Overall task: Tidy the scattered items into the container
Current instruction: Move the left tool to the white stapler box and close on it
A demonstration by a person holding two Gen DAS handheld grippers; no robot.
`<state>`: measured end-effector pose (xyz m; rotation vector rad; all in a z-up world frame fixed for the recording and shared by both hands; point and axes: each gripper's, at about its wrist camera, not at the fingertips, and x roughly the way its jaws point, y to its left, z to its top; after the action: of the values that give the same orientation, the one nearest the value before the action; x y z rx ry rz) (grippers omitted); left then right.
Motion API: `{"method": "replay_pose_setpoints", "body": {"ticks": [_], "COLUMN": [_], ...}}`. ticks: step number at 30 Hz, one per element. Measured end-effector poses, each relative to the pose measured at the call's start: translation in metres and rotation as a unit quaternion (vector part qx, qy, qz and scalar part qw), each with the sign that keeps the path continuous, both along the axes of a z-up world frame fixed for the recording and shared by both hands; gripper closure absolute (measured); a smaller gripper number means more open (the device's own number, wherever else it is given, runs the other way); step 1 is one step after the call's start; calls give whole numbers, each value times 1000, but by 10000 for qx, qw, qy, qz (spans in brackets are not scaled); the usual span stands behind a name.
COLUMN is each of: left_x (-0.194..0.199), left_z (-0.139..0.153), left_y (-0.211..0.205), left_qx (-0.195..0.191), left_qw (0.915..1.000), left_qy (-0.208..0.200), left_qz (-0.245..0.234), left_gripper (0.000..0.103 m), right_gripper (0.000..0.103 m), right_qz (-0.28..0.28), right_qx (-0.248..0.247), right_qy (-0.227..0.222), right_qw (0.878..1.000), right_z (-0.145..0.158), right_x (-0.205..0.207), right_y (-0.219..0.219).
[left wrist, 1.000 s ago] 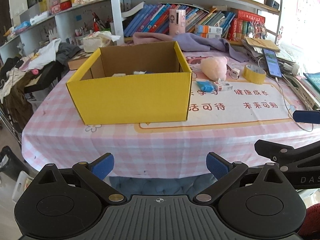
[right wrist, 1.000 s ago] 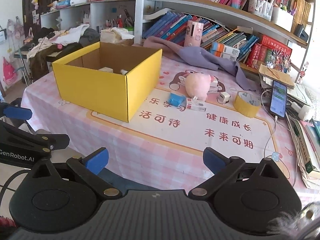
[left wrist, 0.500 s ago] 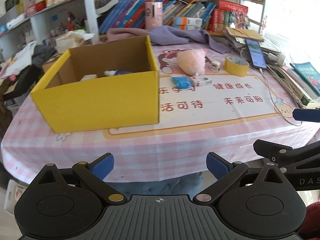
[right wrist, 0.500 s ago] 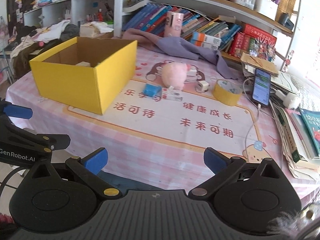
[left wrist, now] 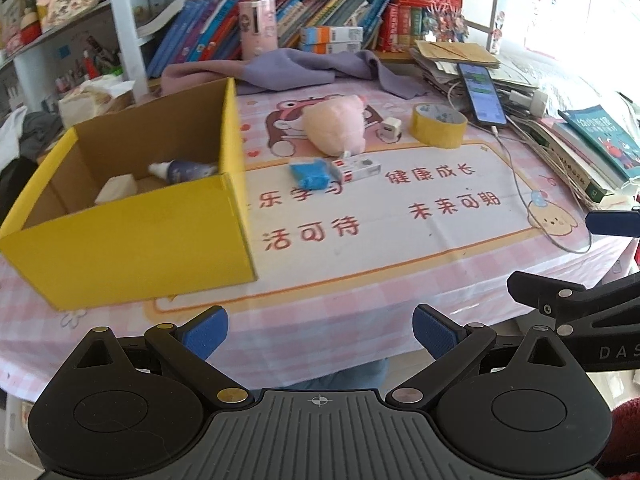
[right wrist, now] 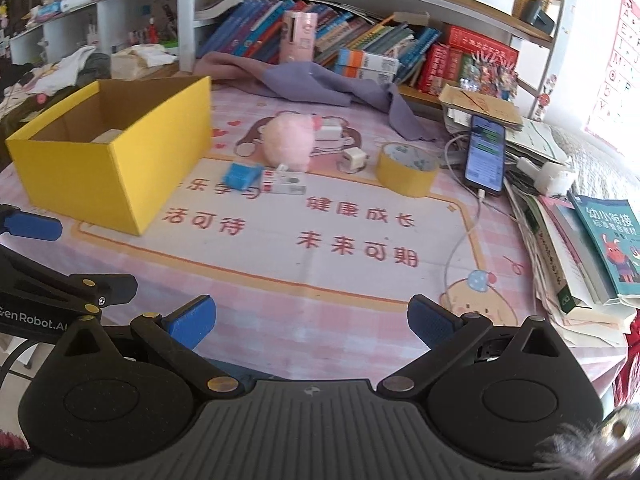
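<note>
A yellow cardboard box (left wrist: 132,236) (right wrist: 116,168) stands open on the left of the table, with a small bottle (left wrist: 182,169) and a white item (left wrist: 116,191) inside. To its right lie a pink plush toy (left wrist: 336,128) (right wrist: 288,144), a blue packet (left wrist: 311,174) (right wrist: 240,176), a small white and red box (left wrist: 358,168) (right wrist: 286,184), a white charger cube (left wrist: 390,128) (right wrist: 354,159) and a yellow tape roll (left wrist: 438,126) (right wrist: 406,170). My left gripper (left wrist: 320,330) is open and empty over the table's near edge. My right gripper (right wrist: 312,322) is open and empty, also near the front edge.
A phone (right wrist: 484,154) on a cable lies at the right by stacked books (right wrist: 592,248). A purple cloth (left wrist: 304,70) lies behind the items. Bookshelves (right wrist: 360,48) line the back. The pink checked tablecloth (right wrist: 280,280) drops off at the front.
Both grippers have moved forward and higher over the table, with the view shifting right. The box now sits further left in both views. Both stay open.
</note>
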<state>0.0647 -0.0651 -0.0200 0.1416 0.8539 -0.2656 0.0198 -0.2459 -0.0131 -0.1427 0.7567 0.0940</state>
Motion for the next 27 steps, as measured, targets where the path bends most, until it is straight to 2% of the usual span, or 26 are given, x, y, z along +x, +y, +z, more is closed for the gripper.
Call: {"method": "replay_pose_setpoints", "body": {"ticks": [8, 15, 27], "left_x": [23, 51, 108], "left_z": [0, -1, -2], "left_y": [-32, -62, -100], "left_qx": [158, 208, 409], "left_qw": [9998, 9997, 9982], "left_qy": [-58, -84, -118], "left_qz": [-122, -92, 423], "left_gripper": [3, 3, 3], "right_gripper": [0, 0, 0], "right_qz": [-162, -132, 159], "right_qx": [91, 135, 399], "right_qy": [16, 57, 94], "right_qw": [9998, 9998, 9990], "right_z": [-2, -1, -2], "right_x": [29, 70, 148], "right_y": [-33, -63, -110]}}
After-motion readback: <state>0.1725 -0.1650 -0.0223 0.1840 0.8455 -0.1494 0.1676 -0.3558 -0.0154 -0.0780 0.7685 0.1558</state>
